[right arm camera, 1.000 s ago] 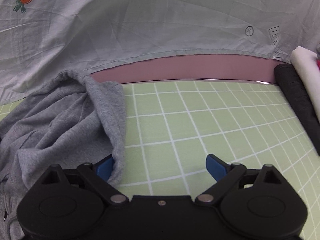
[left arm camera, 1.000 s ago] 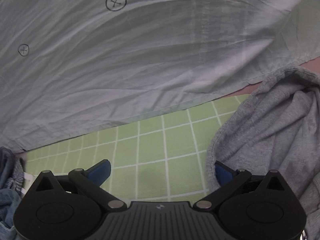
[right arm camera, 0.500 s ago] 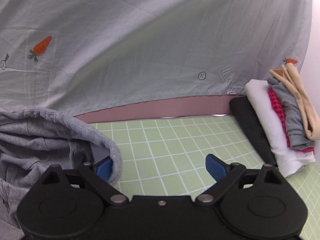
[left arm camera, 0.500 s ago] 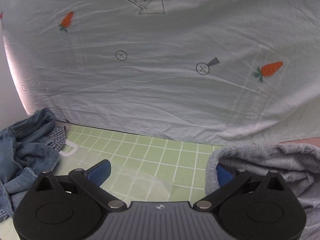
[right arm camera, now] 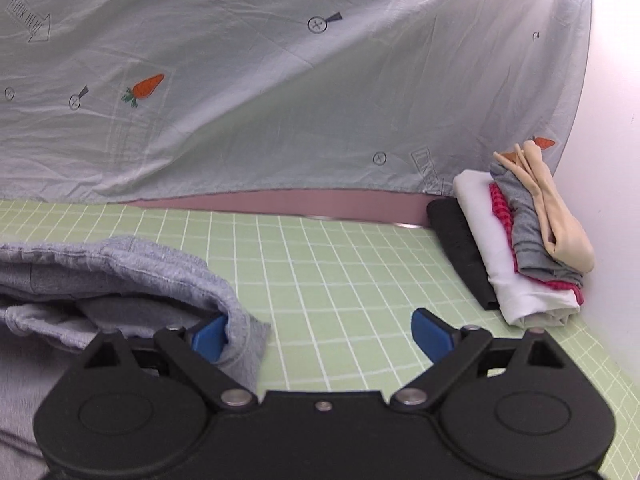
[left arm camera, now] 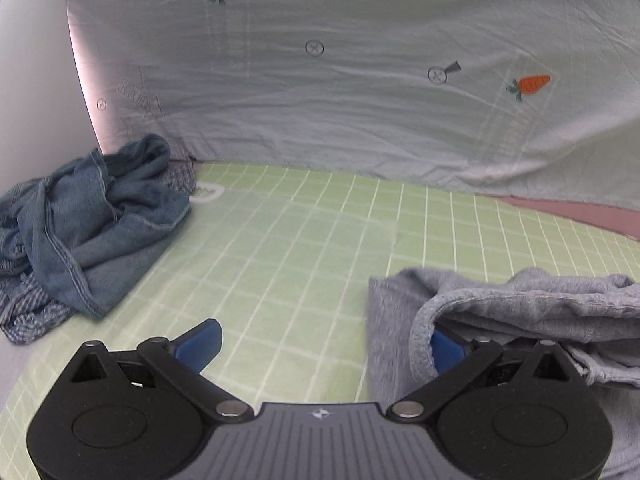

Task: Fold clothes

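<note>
**Inspector:** Nearest items first. Left gripper (left arm camera: 324, 340)?

**Assistant:** Jaws spread wide, nothing clamped. Its right blue finger sits inside a fold of the grey sweatshirt (left arm camera: 520, 312); the left one is over bare green grid mat (left arm camera: 304, 240).

**Inspector:** Right gripper (right arm camera: 320, 334)?

**Assistant:** Likewise wide open, gripping nothing. The sweatshirt's hem drapes over its left finger (right arm camera: 208, 336). The garment lies bunched on the mat between the two tools.

**Inspector:** Farther out?

**Assistant:** Crumpled denim clothing (left arm camera: 84, 220) at the mat's left edge. At the right edge, a stack of folded clothes (right arm camera: 520, 240) against the wall. Behind everything hangs a pale carrot-print sheet (right arm camera: 280, 100).
</note>
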{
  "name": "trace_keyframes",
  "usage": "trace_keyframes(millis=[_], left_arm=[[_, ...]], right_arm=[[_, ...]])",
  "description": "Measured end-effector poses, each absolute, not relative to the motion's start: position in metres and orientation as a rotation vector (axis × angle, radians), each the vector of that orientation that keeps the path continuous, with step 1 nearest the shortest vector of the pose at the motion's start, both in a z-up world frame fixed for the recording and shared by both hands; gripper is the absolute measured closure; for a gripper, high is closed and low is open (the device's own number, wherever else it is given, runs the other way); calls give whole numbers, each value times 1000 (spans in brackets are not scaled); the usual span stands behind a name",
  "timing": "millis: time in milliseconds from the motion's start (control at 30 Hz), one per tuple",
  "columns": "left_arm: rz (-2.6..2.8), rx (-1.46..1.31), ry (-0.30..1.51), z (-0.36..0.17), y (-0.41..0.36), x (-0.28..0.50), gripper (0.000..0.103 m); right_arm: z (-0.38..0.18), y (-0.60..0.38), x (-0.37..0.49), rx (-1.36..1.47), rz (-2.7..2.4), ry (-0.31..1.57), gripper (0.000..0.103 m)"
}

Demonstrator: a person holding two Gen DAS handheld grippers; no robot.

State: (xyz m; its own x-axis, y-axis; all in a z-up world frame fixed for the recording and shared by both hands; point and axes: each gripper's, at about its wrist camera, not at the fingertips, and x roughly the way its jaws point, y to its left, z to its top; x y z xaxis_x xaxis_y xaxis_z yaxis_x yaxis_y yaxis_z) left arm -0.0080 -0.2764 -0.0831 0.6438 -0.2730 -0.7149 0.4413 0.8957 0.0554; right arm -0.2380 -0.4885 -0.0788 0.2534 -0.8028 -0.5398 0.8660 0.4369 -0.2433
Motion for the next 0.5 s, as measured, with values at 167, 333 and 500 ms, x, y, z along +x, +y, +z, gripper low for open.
trace_keyframes(millis=[167,333,500], left_arm=[[-447,221,886,-94,-268,-12,0],[-554,170,838,-74,-270,-15,0],[-558,183,804,-69,-285,-3,0]], right_arm=[[-102,-471,-248,160,-1104,750,8],[-94,-464,-249,186,-1071,691,8],[-91,-476,-240,209,-1064,665,8]])
